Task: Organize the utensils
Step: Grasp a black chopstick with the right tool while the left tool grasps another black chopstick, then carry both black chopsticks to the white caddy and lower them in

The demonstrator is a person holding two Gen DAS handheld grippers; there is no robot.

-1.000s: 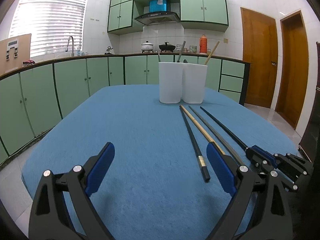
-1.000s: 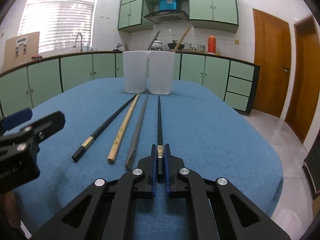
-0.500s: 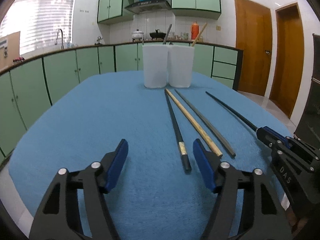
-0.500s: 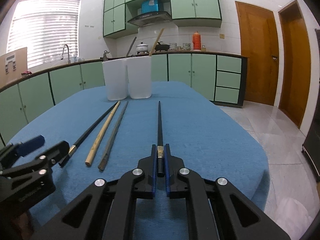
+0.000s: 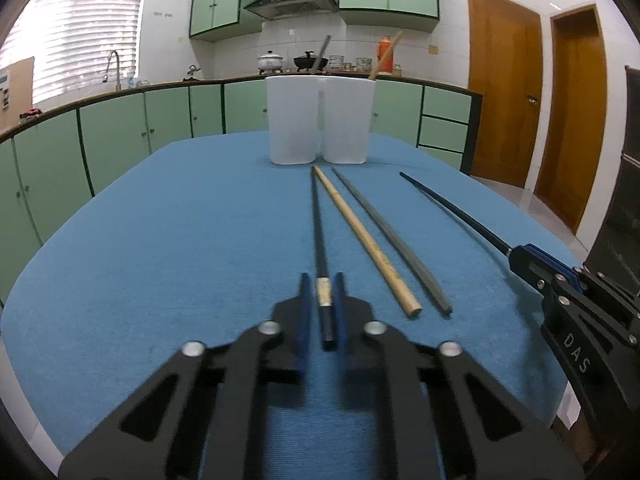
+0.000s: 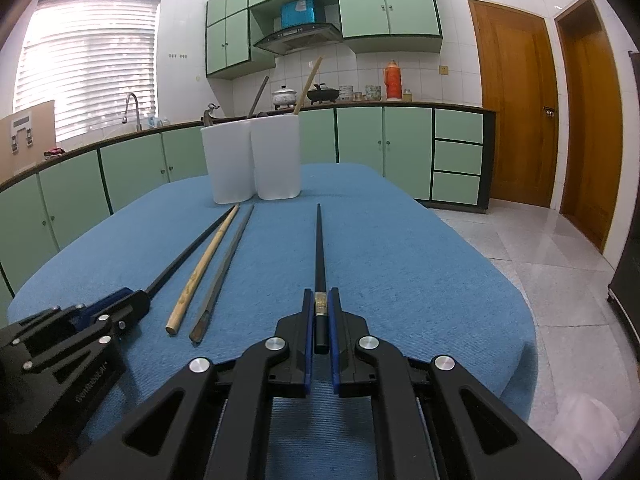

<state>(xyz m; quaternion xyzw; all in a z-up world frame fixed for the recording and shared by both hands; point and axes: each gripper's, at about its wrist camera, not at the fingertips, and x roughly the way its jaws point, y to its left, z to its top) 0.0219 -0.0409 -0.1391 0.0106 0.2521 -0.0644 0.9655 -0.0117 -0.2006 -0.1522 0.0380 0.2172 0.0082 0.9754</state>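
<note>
Item 1: left gripper [image 5: 322,304]. Pads close on either side of a black chopstick [image 5: 319,232] at its metal-banded butt end; frame is blurred, so can't tell if they're pinching yet or just about to. Stick lies flat on the blue tablecloth [image 5: 160,248], tip pointing at the cups.

Item 2: right gripper [image 6: 321,316]. Clamped on the second black chopstick [image 6: 319,248] near the butt; stick points fwd toward the cups, lifted or resting can't be told.

Item 3: wooden chopstick [image 5: 362,236] & grey chopstick [image 5: 390,236]. Loose on the cloth btw the two black ones, side by side, near but not touching the left gripper.

Item 4: two white cups [image 5: 320,120], touching, at far end of table. Each already holds one stick, leaning.

Risks, as judged:
- Both grips sit at the extreme butt end, so the long free length may droop or pivot in the pads when lifted.
- A swinging tip could miss a cup rim or knock a cup, as they look light.
- Left grip, if off-centre, may roll the stick out or nudge the wooden one.
- Arms close together, so grippers could collide en route to the cups.
</note>
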